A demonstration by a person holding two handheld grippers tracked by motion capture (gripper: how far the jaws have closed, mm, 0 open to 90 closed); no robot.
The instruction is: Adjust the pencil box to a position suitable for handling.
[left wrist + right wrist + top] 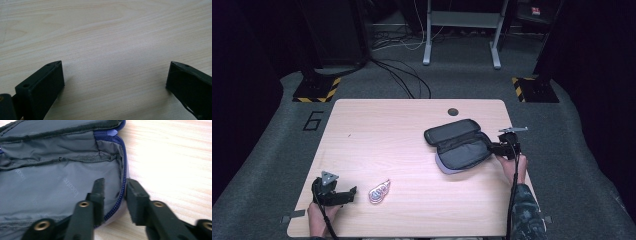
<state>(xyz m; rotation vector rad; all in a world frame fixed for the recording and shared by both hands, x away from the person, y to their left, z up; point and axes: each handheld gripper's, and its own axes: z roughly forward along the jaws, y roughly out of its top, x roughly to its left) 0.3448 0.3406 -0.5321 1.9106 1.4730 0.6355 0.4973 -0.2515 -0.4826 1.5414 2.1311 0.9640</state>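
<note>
The open pouch (pixel 459 146) lay on the right half of the table (pixel 377 125), lid flap folded back, grey lining up. The right gripper (pixel 492 148) stood at its right end, jaws narrow and astride the zippered rim (pixel 122 195), one inside, one outside; whether the pads pressed it I cannot tell. Well apart, near the front left corner, the left gripper (pixel 354 191) rested with jaws wide and empty, just beside a small pink packet (pixel 380 191)

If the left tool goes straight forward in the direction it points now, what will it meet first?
Probably the small pink packet. In the high view the left tool, jaws open, points right across the table toward it. The left gripper view shows bare wood between the jaws, so the line may pass beside it.
</note>
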